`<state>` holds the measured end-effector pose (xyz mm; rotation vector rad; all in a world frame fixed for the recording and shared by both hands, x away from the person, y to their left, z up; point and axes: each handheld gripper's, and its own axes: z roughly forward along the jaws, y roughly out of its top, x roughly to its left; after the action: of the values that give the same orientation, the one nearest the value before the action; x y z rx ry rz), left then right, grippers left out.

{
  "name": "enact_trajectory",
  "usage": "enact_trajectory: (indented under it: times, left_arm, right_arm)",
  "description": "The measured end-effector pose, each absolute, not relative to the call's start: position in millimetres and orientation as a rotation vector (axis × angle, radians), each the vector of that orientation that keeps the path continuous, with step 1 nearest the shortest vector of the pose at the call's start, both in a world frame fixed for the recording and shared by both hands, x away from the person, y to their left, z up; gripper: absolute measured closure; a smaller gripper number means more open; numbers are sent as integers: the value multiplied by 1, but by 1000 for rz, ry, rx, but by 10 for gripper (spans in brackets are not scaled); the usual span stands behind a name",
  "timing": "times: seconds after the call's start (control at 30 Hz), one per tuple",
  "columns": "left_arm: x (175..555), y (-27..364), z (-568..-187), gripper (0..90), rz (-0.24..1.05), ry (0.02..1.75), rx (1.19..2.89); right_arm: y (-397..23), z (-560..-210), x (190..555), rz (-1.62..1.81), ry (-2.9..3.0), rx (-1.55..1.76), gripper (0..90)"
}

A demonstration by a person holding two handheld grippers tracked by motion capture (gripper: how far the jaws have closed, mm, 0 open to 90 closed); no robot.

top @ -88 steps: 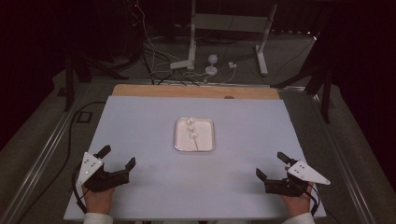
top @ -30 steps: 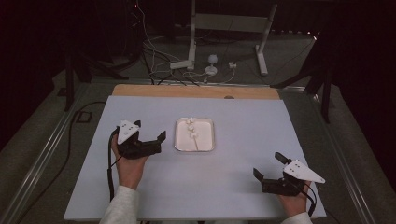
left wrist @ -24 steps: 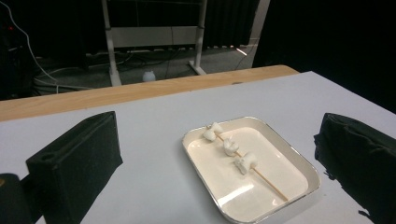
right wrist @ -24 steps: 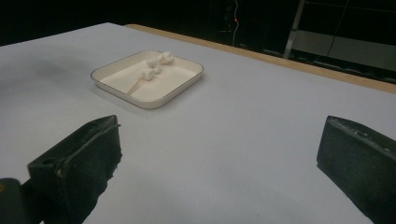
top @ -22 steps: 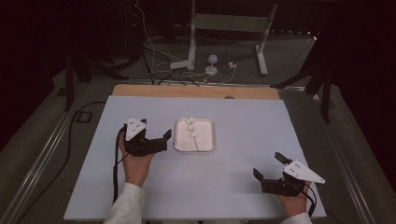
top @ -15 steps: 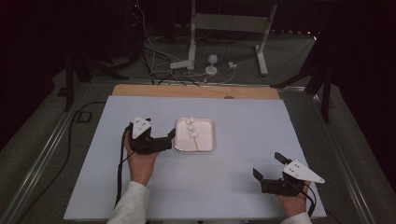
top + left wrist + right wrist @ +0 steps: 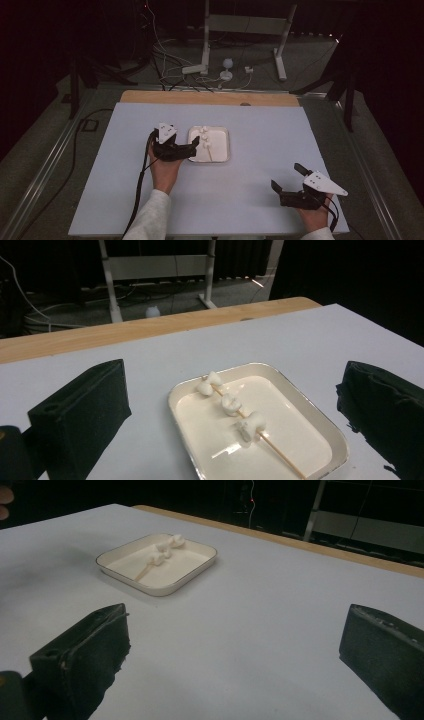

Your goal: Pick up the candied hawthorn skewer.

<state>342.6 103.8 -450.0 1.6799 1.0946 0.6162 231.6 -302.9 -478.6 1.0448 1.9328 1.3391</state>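
A small white tray (image 7: 222, 150) lies at the middle of the pale blue table (image 7: 260, 125). In it is a wooden skewer (image 7: 280, 452) with three white marshmallows (image 7: 231, 403) threaded on its far half. My left gripper (image 7: 192, 149) is open at the tray's left edge, its jaws pointing across the tray. In the left gripper view the two black jaws stand wide on either side of the tray (image 7: 320, 420), above it. My right gripper (image 7: 287, 177) is open near the table's front right, holding nothing, well apart from the tray (image 7: 150, 587).
A wooden strip (image 7: 210, 97) runs along the table's far edge. Beyond it, on the floor, are a metal stand (image 7: 207, 45) and loose cables (image 7: 170, 75). Metal rails (image 7: 47, 165) flank both sides of the table.
My left gripper has travelled from the front left of the table forward and right to the tray's left edge. The right gripper has stayed put, open.
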Motion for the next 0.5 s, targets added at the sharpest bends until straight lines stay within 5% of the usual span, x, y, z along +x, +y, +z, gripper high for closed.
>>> enact_trajectory:
  times: [0.5]
  left_arm:
    - [359, 77, -478, 10, 587, 1119, 1746]
  right_arm:
    - [-302, -479, 232, 1337, 1940, 1043, 0]
